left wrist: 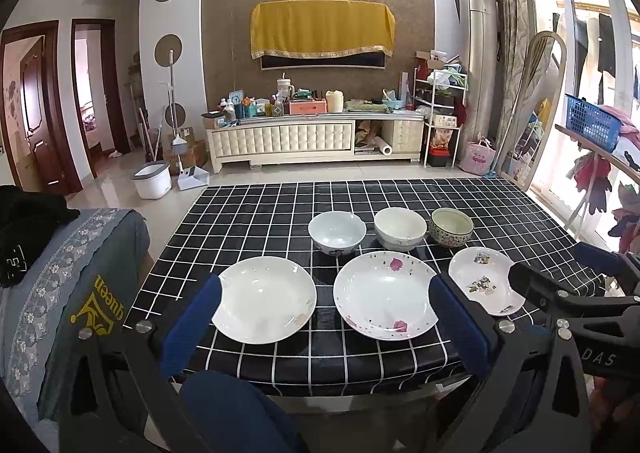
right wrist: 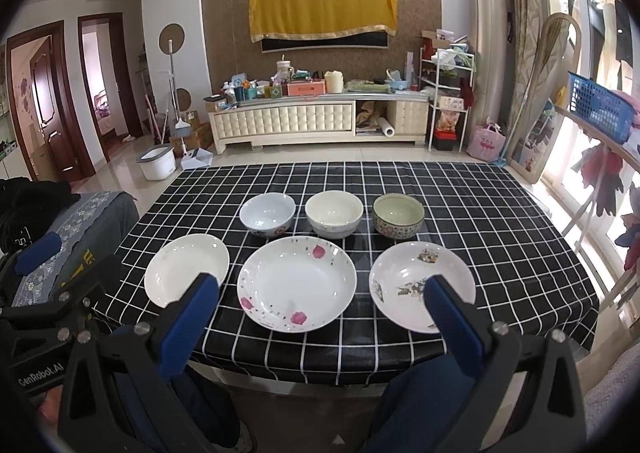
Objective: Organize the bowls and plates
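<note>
A: Looking at the black tablecloth with the white grid, you see that nothing is stacked yet. Three plates lie in the near row and three bowls stand in the far row, each one apart from its neighbours.

B: Which plates do you mean?

A: On your left is the plain white round plate, in the middle the large white plate with pink petals, and on your right the white plate with the small flower pictures. Behind them stand the pale blue-white bowl with a painted foot, the cream bowl and the green patterned bowl.

B: And my tools?

A: Your left gripper has its blue pads wide apart and holds nothing; it hangs over the near edge, with the plain plate and the petal plate seen between the pads. Your right gripper is also spread and empty, with the petal plate between its pads. Neither touches a dish, as far as I can judge.

B: So how far is the task?

A: I think it is at the very beginning. All six dishes are single, so the whole work is left: probably to put the plates into one pile and the bowls into another. The petal plate looks the widest, so it may serve well as the bottom one.
</note>
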